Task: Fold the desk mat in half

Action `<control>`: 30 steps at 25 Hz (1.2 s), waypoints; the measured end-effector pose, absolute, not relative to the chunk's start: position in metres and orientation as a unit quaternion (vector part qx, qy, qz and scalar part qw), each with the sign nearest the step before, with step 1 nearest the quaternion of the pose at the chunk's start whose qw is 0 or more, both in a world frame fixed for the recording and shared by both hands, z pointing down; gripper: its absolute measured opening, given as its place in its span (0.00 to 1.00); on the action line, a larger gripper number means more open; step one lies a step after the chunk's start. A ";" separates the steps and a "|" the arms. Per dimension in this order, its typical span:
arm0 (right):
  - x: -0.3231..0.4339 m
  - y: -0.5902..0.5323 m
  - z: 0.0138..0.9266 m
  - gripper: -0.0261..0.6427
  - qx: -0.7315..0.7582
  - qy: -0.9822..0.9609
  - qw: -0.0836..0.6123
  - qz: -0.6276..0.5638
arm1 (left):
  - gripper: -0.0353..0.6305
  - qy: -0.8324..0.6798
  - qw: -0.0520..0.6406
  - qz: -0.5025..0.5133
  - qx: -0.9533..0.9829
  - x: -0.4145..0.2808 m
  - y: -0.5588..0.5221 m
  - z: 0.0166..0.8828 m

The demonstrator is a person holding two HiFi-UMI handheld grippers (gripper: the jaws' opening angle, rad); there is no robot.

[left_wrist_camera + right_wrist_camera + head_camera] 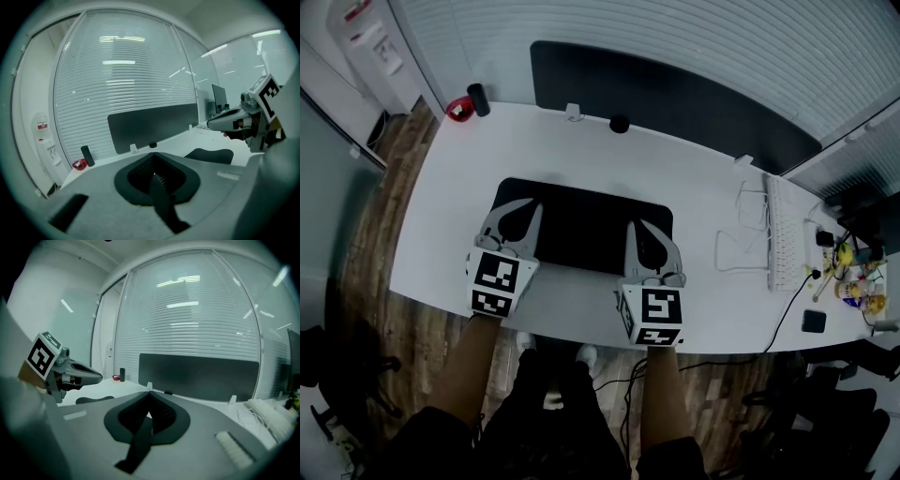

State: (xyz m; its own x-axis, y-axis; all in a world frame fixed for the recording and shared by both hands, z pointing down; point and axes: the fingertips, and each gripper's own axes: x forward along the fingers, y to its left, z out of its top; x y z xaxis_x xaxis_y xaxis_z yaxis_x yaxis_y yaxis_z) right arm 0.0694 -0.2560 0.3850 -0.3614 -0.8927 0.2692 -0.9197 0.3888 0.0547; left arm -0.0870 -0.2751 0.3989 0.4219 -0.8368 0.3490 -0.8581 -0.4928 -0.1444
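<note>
A black desk mat (581, 220) lies in the middle of the white desk (694, 187); its near edge is raised off the surface. My left gripper (514, 217) is shut on the mat's near left part, and my right gripper (645, 236) is shut on its near right part. In the left gripper view a black strip of mat (164, 206) runs out from between the closed jaws of the left gripper (154, 172), with the right gripper (241, 121) off to the side. The right gripper view shows the same pinched strip of mat (137, 444) in the right gripper (149, 412), beside the left gripper (63, 370).
A dark partition panel (675, 94) stands along the desk's far edge. A black cylinder (478, 99) and a red object (458, 112) sit at the far left corner. A white keyboard (783, 234), cables (741, 239) and small bottles (855, 281) occupy the right end.
</note>
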 end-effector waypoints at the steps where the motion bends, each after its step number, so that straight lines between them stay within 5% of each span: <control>1: 0.069 -0.251 0.381 0.05 0.552 -0.823 0.128 0.046 | 0.05 -0.503 0.024 0.190 0.843 -0.086 -0.270 0.397; 30: 0.078 -0.141 0.341 0.05 0.571 -0.813 0.100 0.056 | 0.05 -0.534 0.015 0.134 0.834 -0.079 -0.154 0.339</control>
State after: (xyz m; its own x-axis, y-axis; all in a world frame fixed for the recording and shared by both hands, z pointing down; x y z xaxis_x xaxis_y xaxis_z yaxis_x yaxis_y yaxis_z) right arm 0.0781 -0.1409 0.3415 -0.3281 -0.9171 0.2266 -0.9396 0.3416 0.0220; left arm -0.0785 -0.1538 0.3390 0.3931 -0.8878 0.2393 -0.8956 -0.4286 -0.1190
